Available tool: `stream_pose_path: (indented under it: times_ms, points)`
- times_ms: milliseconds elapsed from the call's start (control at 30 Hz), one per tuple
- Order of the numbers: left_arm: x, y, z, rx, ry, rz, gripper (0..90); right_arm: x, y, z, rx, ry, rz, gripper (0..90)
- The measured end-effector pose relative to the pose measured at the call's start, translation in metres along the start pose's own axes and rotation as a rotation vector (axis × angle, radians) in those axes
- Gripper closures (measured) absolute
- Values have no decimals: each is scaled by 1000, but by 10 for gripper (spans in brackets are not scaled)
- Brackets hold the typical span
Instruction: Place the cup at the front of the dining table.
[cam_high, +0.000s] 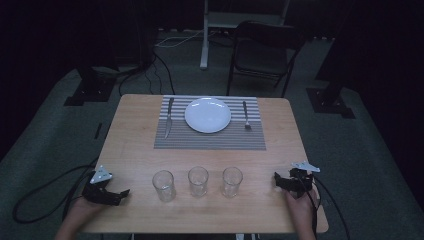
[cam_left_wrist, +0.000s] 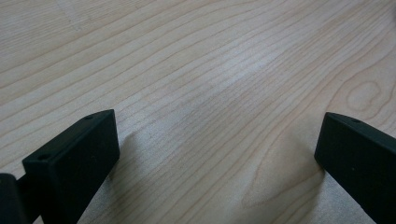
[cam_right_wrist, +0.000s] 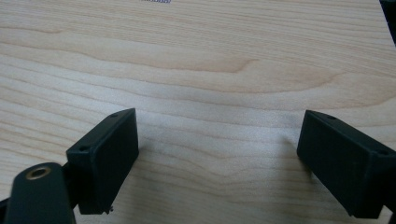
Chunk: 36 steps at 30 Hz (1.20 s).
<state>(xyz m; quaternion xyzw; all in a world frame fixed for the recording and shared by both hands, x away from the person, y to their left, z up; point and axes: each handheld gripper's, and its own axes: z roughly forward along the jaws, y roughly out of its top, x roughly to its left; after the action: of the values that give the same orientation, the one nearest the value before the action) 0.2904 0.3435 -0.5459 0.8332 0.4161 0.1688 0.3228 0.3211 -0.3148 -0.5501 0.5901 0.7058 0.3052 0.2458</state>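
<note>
Glasses (cam_high: 198, 181) stand between both wide-open, empty tools.

**A:** From my desk, the high view cuts both forearms off at six o'clock, and the cable (cam_high: 40, 200) from the left gripper (cam_high: 117, 192) loops out past the table (cam_high: 135, 150) edge into the dark at eight o'clock.

**B:** I see the same. In the left gripper view both jaws run off the bottom edge. In the right gripper view a sliver of striped placemat (cam_right_wrist: 155, 1) is clipped at twelve o'clock.

**A:** And the chair (cam_high: 265, 50) fades into shadow at twelve.
</note>
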Motion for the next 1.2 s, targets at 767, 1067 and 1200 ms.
stream_pose_path:
  times_ms: [767, 1067, 1200]
  points:
    - [4, 0, -2, 9, -42, 41, 4, 0, 0, 0, 0, 0, 0, 124]
    - [-2, 6, -6, -13, -65, 41, 15, 0, 0, 0, 0, 0, 0, 125]
    - [-8, 11, -6, -16, -77, 47, 16, 0, 0, 0, 0, 0, 0, 124]
